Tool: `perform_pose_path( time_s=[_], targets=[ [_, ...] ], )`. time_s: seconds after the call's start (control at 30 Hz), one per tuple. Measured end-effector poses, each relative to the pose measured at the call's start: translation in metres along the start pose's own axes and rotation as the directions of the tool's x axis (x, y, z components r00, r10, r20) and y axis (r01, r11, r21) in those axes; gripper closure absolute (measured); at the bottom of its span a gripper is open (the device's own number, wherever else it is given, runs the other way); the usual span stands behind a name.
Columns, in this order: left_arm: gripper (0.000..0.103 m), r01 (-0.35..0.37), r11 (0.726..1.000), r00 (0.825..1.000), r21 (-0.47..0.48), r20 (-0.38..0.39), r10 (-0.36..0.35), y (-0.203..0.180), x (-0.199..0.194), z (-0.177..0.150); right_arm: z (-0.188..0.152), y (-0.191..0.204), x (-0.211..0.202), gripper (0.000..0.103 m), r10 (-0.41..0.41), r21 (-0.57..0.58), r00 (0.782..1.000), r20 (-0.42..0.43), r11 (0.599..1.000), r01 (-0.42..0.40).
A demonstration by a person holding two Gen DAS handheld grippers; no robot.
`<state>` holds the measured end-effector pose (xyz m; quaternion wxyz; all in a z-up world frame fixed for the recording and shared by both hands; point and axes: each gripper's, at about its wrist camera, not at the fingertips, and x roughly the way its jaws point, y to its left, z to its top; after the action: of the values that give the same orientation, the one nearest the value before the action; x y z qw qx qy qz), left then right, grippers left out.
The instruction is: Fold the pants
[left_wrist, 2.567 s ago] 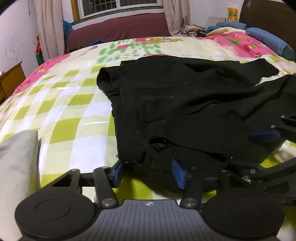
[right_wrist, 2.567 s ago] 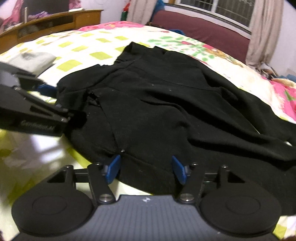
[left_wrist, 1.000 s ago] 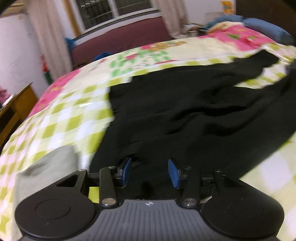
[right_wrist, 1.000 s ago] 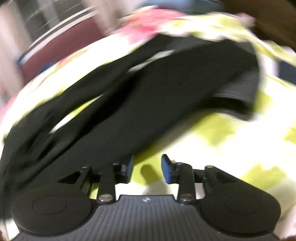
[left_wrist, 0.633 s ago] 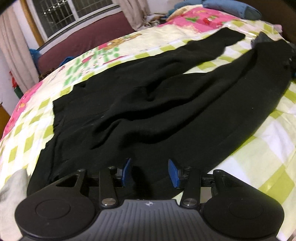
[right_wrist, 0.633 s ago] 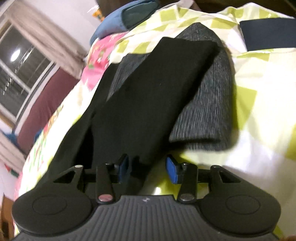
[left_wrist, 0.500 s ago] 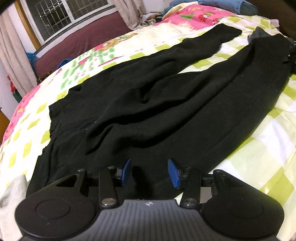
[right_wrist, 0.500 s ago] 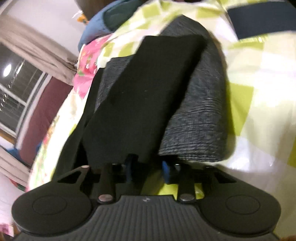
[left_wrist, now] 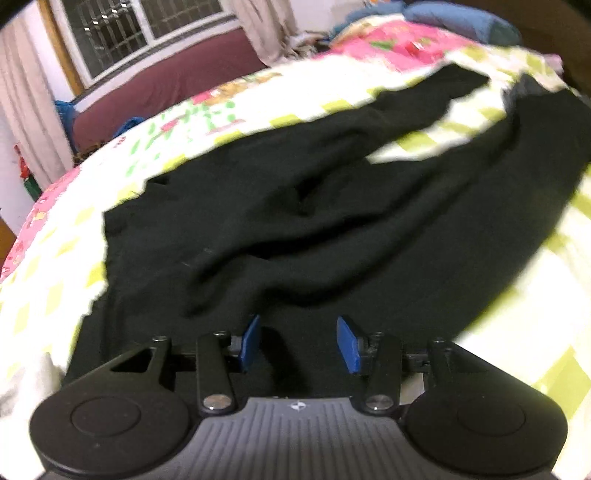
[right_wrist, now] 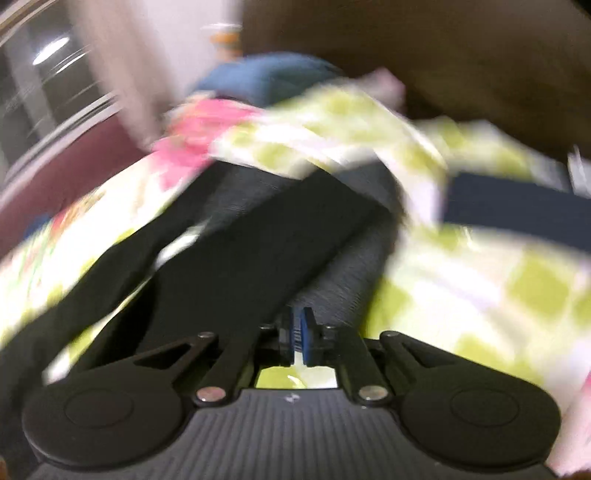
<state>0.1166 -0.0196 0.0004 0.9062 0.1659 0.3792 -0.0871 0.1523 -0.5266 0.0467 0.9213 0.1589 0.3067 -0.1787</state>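
Since the blue pads of the right gripper (right_wrist: 297, 338) have just been closing and now stand together, they sit at the low edge of a grey ribbed cloth (right_wrist: 354, 280) that lies under the end of one trouser leg. The picture is too blurred to tell whether any cloth is nipped between them. The left gripper (left_wrist: 299, 343) has its jaws apart, just eased slightly wider, with dark cloth lying between and beneath the pads but not pressed by them.

Outward from there, the black soft-knit pants (left_wrist: 332, 221) lie spread on the green-and-white checked bedspread (left_wrist: 55, 288). In the left wrist view the waist end is toward 9 o'clock. The two legs run off toward 1 and 2 o'clock, parted by a wedge of bedspread. A blue pillow (left_wrist: 454, 22) lies beyond at 1 o'clock.

The pants look light and limp, likely to sag and crease wherever they are not supported, and the deep ridges across the seat suggest they bunch easily. A pinch on a doubled edge, hem or waistband should hold better than one on a single flat layer. Two well-spaced holds would keep the leg from twisting as it is carried over.
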Motion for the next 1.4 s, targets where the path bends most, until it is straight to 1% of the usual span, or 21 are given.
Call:
perform_pose_path(
  time_s=[0.1, 0.17, 0.2, 0.37, 0.47, 0.57, 0.63, 0.7, 0.73, 0.8, 0.87, 0.9, 0.93, 1.0, 1.03, 1.07, 1.1, 1.17, 1.2, 1.27, 1.4],
  targets=[
    [0.036, -0.057, 0.998, 0.997, -0.022, 0.043, 0.057, 0.036, 0.001, 0.012, 0.003, 0.060, -0.001, 0.088, 0.127, -0.216, 0.992, 0.003, 0.969, -0.124],
    [0.034, -0.097, 0.994, 0.993, -0.041, 0.062, 0.100, 0.062, 0.007, 0.020, 0.008, 0.105, 0.022, 0.060, 0.247, -0.303, 0.967, -0.063, 0.918, -0.254],
    [0.032, -0.116, 0.992, 0.991, -0.052, 0.067, 0.120, 0.077, 0.012, 0.024, 0.009, 0.131, 0.036, 0.056, 0.291, -0.335, 0.952, -0.096, 0.891, -0.306],
    [0.027, -0.198, 0.975, 0.977, -0.097, 0.054, 0.204, 0.145, 0.058, 0.048, 0.005, 0.264, 0.111, 0.057, 0.398, -0.462, 0.878, -0.266, 0.747, -0.478],
    [0.027, -0.201, 0.974, 0.978, -0.106, 0.029, 0.205, 0.177, 0.092, 0.064, 0.001, 0.336, 0.148, 0.055, 0.411, -0.531, 0.833, -0.369, 0.642, -0.552],
    [0.026, -0.177, 0.974, 0.983, -0.142, 0.018, 0.182, 0.209, 0.118, 0.080, -0.008, 0.390, 0.174, 0.042, 0.407, -0.599, 0.804, -0.434, 0.536, -0.595],
    [0.018, -0.146, 0.971, 0.988, -0.187, 0.027, 0.153, 0.226, 0.129, 0.087, -0.009, 0.420, 0.193, 0.040, 0.394, -0.633, 0.801, -0.451, 0.492, -0.598],
    [0.008, -0.086, 0.966, 0.995, -0.245, 0.036, 0.098, 0.240, 0.139, 0.090, -0.012, 0.436, 0.206, 0.035, 0.386, -0.650, 0.807, -0.447, 0.480, -0.590],
    [0.007, -0.070, 0.964, 0.996, -0.257, 0.034, 0.081, 0.242, 0.147, 0.091, -0.013, 0.445, 0.218, 0.031, 0.386, -0.657, 0.807, -0.448, 0.470, -0.590],
    [0.007, -0.064, 0.969, 0.998, -0.237, -0.002, 0.066, 0.242, 0.166, 0.097, -0.016, 0.463, 0.236, 0.031, 0.353, -0.692, 0.831, -0.430, 0.463, -0.555],
    [0.007, -0.047, 0.972, 0.999, -0.228, -0.025, 0.042, 0.239, 0.181, 0.100, -0.022, 0.475, 0.249, 0.020, 0.315, -0.720, 0.849, -0.424, 0.452, -0.527],
    [0.008, -0.048, 0.971, 0.998, -0.232, -0.043, 0.039, 0.238, 0.190, 0.100, -0.028, 0.478, 0.259, 0.018, 0.293, -0.724, 0.855, -0.429, 0.455, -0.519],
    [0.009, -0.060, 0.971, 0.996, -0.231, -0.078, 0.043, 0.235, 0.199, 0.099, -0.031, 0.479, 0.265, 0.019, 0.282, -0.713, 0.856, -0.434, 0.473, -0.518],
    [0.018, -0.078, 0.973, 0.993, -0.216, -0.103, 0.057, 0.228, 0.207, 0.097, -0.032, 0.474, 0.264, 0.038, 0.309, -0.666, 0.840, -0.445, 0.513, -0.542],
    [0.022, -0.083, 0.975, 0.993, -0.207, -0.095, 0.064, 0.225, 0.205, 0.097, -0.031, 0.473, 0.259, 0.067, 0.322, -0.652, 0.829, -0.458, 0.512, -0.559],
    [0.035, -0.082, 0.975, 0.993, -0.204, -0.095, 0.064, 0.224, 0.202, 0.098, -0.031, 0.474, 0.254, 0.096, 0.317, -0.657, 0.830, -0.460, 0.508, -0.558],
    [0.046, -0.085, 0.975, 0.993, -0.206, -0.097, 0.066, 0.225, 0.199, 0.100, -0.030, 0.477, 0.248, 0.097, 0.302, -0.669, 0.837, -0.456, 0.503, -0.547],
    [0.057, -0.083, 0.975, 0.994, -0.208, -0.092, 0.065, 0.225, 0.190, 0.102, -0.028, 0.481, 0.233, 0.098, 0.299, -0.703, 0.859, -0.416, 0.493, -0.513],
    [0.064, -0.076, 0.974, 0.995, -0.214, -0.080, 0.060, 0.225, 0.183, 0.104, -0.024, 0.479, 0.223, 0.098, 0.316, -0.697, 0.859, -0.403, 0.502, -0.512],
    [0.075, -0.048, 0.972, 0.998, -0.231, -0.050, 0.037, 0.226, 0.165, 0.104, -0.016, 0.471, 0.205, 0.103, 0.364, -0.675, 0.839, -0.405, 0.500, -0.543],
    [0.078, 0.048, 0.967, 0.998, -0.250, 0.045, -0.038, 0.223, 0.112, 0.093, -0.010, 0.446, 0.163, 0.103, 0.405, -0.689, 0.821, -0.402, 0.456, -0.563]
  ],
)
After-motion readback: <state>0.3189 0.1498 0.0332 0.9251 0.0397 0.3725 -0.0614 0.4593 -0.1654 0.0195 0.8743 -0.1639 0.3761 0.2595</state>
